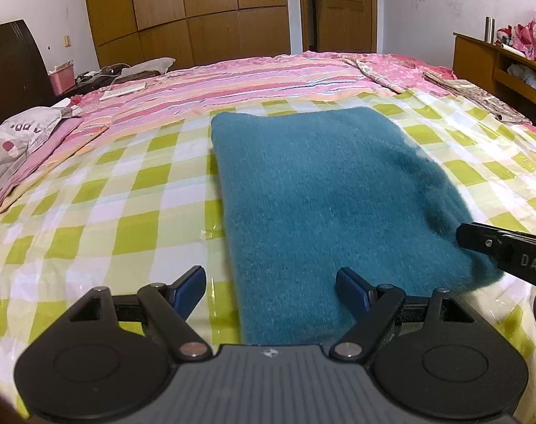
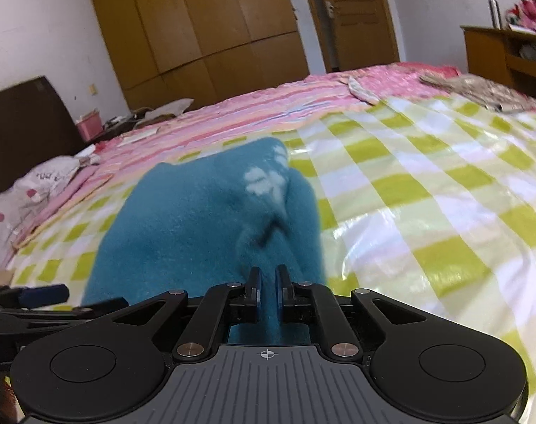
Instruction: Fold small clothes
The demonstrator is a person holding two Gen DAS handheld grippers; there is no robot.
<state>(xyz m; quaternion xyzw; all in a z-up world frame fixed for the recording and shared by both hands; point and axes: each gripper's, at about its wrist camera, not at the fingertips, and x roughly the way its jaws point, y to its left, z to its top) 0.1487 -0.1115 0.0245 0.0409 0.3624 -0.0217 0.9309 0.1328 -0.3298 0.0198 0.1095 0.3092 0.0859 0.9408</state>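
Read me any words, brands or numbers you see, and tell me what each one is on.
"DAS", cut off by the frame edge: right gripper, on its black body.
Dark letters, partly hidden by folds, unreadable: grey pillow.
Small emblem, no letters: left gripper, on its grey body.
Nothing on the teal sweater.

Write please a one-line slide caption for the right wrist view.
Right claw shut on a fold of the teal sweater, lying on the green-checked sheet.

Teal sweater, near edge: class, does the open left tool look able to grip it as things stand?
Probably yes. The left tool is open, its fingers straddle the sweater's near left edge, and nothing lies between them.
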